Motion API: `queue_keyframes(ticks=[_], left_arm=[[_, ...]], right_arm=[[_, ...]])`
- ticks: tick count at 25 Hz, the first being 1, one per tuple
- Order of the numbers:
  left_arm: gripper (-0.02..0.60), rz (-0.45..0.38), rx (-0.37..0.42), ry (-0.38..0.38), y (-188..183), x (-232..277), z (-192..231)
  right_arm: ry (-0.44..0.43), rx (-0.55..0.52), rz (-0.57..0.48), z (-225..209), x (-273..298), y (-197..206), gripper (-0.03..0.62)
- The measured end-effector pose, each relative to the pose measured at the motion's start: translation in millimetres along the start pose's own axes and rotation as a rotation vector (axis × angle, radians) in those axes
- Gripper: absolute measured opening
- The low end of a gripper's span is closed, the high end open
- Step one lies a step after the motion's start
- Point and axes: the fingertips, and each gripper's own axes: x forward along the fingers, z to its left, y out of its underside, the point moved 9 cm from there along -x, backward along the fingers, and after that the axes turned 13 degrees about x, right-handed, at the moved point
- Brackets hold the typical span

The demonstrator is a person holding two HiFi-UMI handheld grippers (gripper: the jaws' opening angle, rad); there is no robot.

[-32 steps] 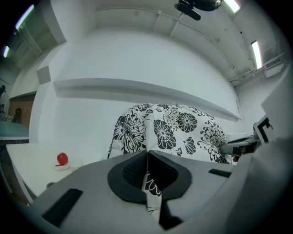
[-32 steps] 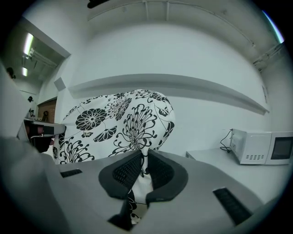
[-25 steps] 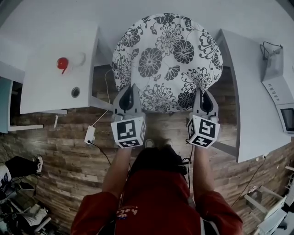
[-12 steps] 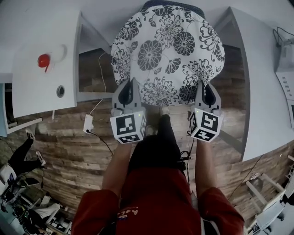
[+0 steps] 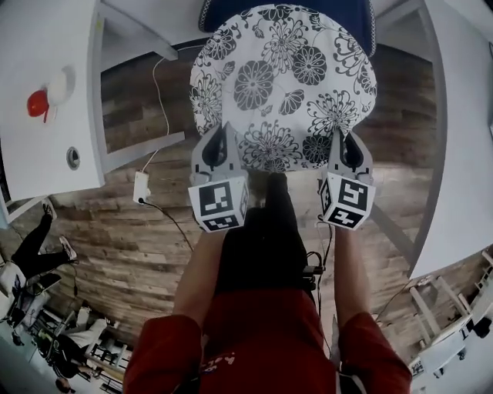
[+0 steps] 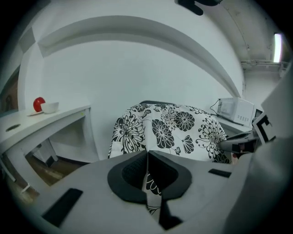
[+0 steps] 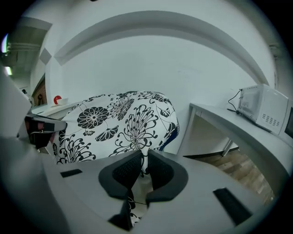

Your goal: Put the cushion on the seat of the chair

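Observation:
A round white cushion (image 5: 283,85) with black flowers is held flat in the air between both grippers. My left gripper (image 5: 219,146) is shut on its near left edge, and my right gripper (image 5: 344,150) is shut on its near right edge. The same cushion (image 6: 169,132) fills the middle of the left gripper view, its hem pinched between the jaws. In the right gripper view the cushion (image 7: 119,121) spreads to the left of the jaws. A dark blue chair (image 5: 362,15) shows just past the cushion's far edge, mostly hidden under it.
A white desk (image 5: 38,92) at the left carries a red apple (image 5: 37,102) and a white bowl (image 5: 58,85). Another white counter (image 5: 466,154) runs along the right, with a microwave (image 7: 265,109) on it. A power strip (image 5: 141,187) and cables lie on the wood floor.
Both grippers have carried the cushion forward between the two desks, and the blue chair has come into sight beyond it. Both grips stay unchanged.

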Motion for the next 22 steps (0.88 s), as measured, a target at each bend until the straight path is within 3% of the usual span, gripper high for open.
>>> queue_keyframes(ticks=[8,12,18,20,22], left_arm=[[0.028,0.076,-0.024,-0.007,-12,0,-4],[0.028,0.104,-0.025,-0.011,-15,0,-3],[0.028,0.156,-0.086,0.0,-13,-9,3],[0.028,0.148,-0.086,-0.011,-4,-18,3],[0.028,0.08,-0.073,-0.005,3,-11,3]], right_arm=[[-0.045,-0.048,0.07,0,4,-13,0.055],[-0.035,-0.023,0.103,-3,5,-13,0.055],[-0.019,-0.015,0.164,4,-5,-18,0.055],[-0.024,-0.008,0.15,9,-10,-9,0.055],[-0.003,-0.01,0.077,8,-9,-4,0.055]])
